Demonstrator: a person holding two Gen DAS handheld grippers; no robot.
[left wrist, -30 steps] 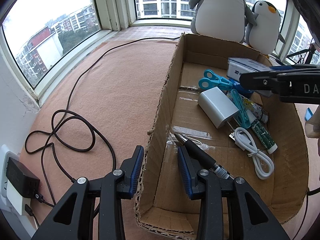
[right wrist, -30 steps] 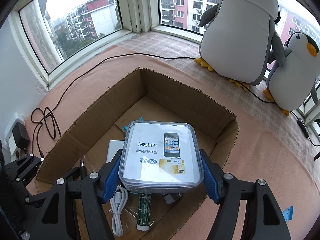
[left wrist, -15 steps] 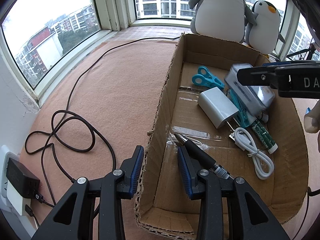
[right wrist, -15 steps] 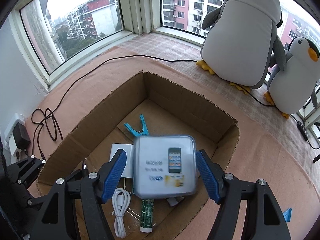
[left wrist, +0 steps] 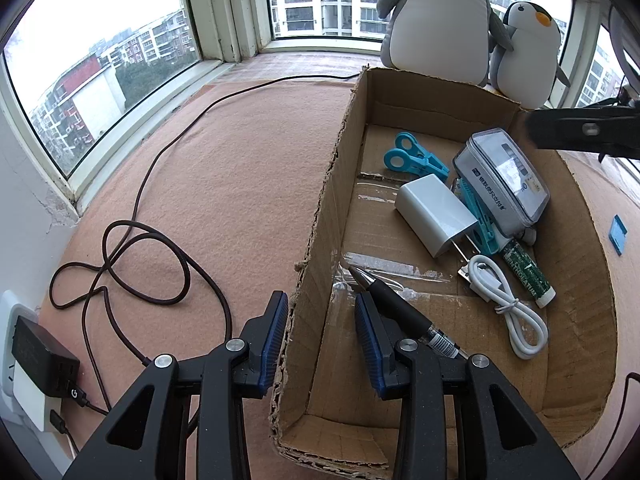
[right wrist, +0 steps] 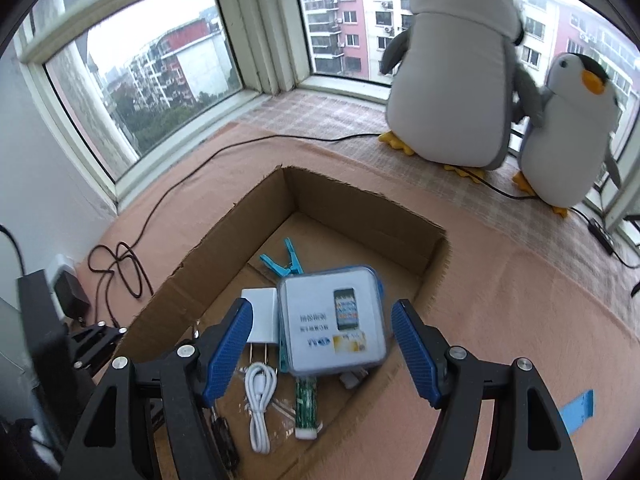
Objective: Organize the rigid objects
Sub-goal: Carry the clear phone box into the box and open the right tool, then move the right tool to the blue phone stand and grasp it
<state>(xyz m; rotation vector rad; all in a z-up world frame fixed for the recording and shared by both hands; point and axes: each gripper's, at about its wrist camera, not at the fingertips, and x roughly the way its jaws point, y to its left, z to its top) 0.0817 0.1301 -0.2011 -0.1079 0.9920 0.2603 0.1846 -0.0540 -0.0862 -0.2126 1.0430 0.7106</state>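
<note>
The case is seen lying flat in the box, against its right wall, resting on a blue clip beside the charger. Its long axis runs from the box's near end toward the far wall, printed face up. It lies below and between the fingers of the right claw, which is spread and touches nothing. The left claw is clamped on the box's left wall, so the right hand is judged nearer.

We see flat, overcast daylight pouring through the bay windows, leaving only soft shadows inside the cardboard box. Fisheye distortion bows the frames and darkens corners; the large plush penguin in the right view smears slightly.
</note>
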